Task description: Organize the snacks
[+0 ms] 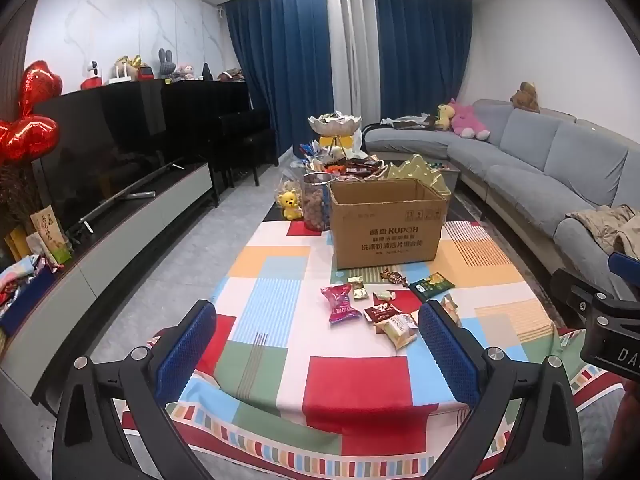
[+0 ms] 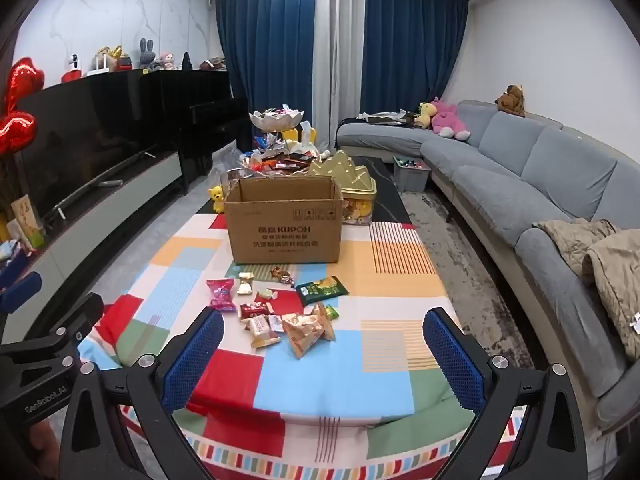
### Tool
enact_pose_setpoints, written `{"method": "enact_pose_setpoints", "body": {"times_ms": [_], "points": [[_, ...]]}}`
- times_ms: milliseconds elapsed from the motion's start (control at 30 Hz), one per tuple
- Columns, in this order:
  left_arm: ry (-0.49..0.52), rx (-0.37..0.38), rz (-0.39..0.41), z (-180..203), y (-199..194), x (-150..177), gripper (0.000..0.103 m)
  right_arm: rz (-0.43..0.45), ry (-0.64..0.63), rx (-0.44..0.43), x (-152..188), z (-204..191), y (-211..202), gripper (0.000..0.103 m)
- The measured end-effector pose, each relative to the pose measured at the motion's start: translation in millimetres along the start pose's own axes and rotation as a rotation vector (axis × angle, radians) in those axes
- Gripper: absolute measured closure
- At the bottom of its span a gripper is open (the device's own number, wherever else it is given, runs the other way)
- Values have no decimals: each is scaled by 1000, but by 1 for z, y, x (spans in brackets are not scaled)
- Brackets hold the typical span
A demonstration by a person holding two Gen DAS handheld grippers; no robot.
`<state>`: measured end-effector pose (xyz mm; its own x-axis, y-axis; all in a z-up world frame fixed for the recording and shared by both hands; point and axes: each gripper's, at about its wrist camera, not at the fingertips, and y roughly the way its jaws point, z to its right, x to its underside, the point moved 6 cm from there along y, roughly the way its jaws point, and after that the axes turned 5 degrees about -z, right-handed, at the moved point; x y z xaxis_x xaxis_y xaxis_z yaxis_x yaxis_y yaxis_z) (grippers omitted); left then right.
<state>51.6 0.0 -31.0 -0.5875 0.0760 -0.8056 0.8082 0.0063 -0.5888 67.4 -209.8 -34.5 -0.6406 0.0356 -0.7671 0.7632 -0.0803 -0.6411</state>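
Observation:
Several wrapped snacks lie loose on the patchwork tablecloth (image 1: 276, 280) (image 2: 392, 276): a pink packet (image 1: 339, 302) (image 2: 221, 293), a green packet (image 1: 431, 286) (image 2: 322, 289), a tan packet (image 2: 306, 330), small candies (image 1: 393, 278) (image 2: 282, 274). Behind them stands an open cardboard box (image 1: 386, 224) (image 2: 285, 220). My left gripper (image 1: 318, 330) hangs open above the table's near edge, short of the snacks, nothing between its blue pads (image 1: 188, 350). My right gripper (image 2: 323, 338) is open too, the nearest snacks just beyond its fingertips. Each gripper's body shows at the other view's edge.
Behind the box the table is crowded: a clear jar (image 1: 316, 204), a yellow bear toy (image 1: 290, 204) (image 2: 216, 197), a gold tin (image 2: 348, 184), a tiered dish of sweets (image 1: 335, 126) (image 2: 276, 118). A grey sofa (image 2: 520, 184) runs along the right, a TV console (image 1: 120, 240) along the left.

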Motion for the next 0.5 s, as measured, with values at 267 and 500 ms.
{"method": "enact_pose_setpoints", "body": {"times_ms": [267,500], "points": [[-1,13,-6,-1,2,1,0,8,1,0,-1,0,-1,2],[-1,9,-6,-2,1,2,0,10,2,1,-1,0,-1,2]]}}
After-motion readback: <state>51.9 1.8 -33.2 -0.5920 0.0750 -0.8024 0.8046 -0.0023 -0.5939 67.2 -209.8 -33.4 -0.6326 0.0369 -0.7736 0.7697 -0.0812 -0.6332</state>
